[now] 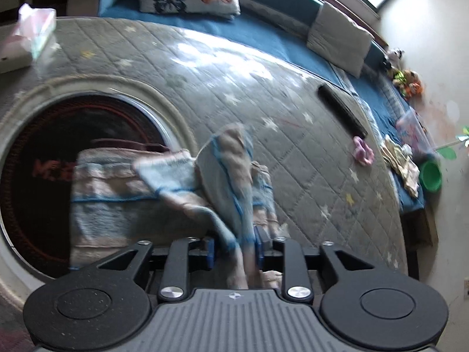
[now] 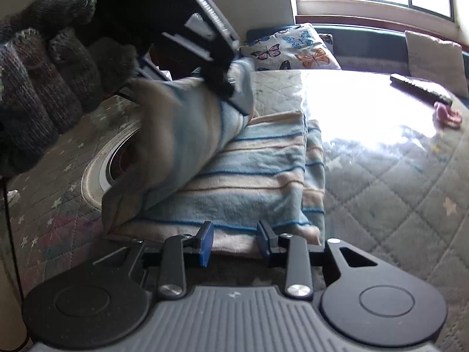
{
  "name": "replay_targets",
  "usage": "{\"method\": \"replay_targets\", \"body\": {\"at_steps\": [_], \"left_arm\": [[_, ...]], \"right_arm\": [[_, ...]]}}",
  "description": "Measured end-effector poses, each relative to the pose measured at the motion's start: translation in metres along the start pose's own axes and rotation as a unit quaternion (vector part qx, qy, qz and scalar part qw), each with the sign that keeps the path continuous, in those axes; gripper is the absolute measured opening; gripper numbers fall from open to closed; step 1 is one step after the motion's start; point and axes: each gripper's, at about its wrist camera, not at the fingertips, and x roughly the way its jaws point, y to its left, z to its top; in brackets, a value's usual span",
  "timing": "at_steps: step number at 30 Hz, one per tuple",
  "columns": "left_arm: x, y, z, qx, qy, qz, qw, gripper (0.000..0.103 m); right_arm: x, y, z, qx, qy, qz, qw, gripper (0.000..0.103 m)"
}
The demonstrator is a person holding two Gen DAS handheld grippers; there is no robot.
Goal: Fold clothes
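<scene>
Quilted grey mat [image 2: 395,176], star-printed and glossy under window glare, carries the striped fleece garment [image 2: 240,176], lying partly folded in soft blue and beige bands. One bunched flap is held clamped in the left gripper [image 1: 234,243]; it should be carried across level and laid edge to edge. Right gripper [image 2: 234,243] is parted, empty, at the near hem.

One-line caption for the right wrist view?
Open right gripper at the near edge of a striped towel on the quilt, while the left gripper lifts a corner.
</scene>
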Motion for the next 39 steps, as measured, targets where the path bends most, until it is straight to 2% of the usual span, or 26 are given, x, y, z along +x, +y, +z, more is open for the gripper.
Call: {"method": "replay_targets", "body": {"at_steps": [1,8,11,16,23,27,31,34,39], "left_arm": [[0.000,-0.002,0.000,0.002,0.001,-0.006,1.0000,0.041],[-0.015,-0.010,0.003,0.027,-0.014,-0.025,0.9992,0.047],[-0.025,0.000,0.003,0.036,-0.023,-0.026,0.9988,0.050],[-0.042,0.028,-0.003,0.050,-0.037,-0.011,0.9980,0.051],[-0.051,0.068,-0.036,0.079,-0.021,0.005,0.9966,0.051],[-0.059,0.082,-0.061,0.098,-0.015,-0.004,0.9951,0.051],[-0.070,0.088,-0.089,0.132,-0.017,-0.002,0.9911,0.053],[-0.074,0.089,-0.105,0.162,-0.023,0.004,0.9865,0.053],[-0.069,0.084,-0.125,0.210,-0.039,0.022,0.9766,0.052]], "right_arm": [[-0.001,-0.002,-0.001,0.002,-0.001,0.003,1.000,0.032],[-0.004,-0.008,-0.002,0.011,-0.004,0.018,1.000,0.033],[-0.006,-0.010,-0.001,0.008,-0.002,0.021,1.000,0.040],[-0.019,-0.013,-0.001,-0.003,-0.001,0.015,1.000,0.041],[-0.047,-0.029,0.009,0.007,-0.017,-0.012,1.000,0.041],[-0.048,-0.038,0.018,0.031,-0.022,-0.004,0.999,0.040],[-0.038,-0.037,0.020,0.040,-0.009,0.008,0.999,0.027],[-0.030,-0.036,0.021,0.039,0.001,0.011,0.999,0.008],[-0.032,-0.030,0.023,0.020,-0.005,-0.010,1.000,0.006]]}}
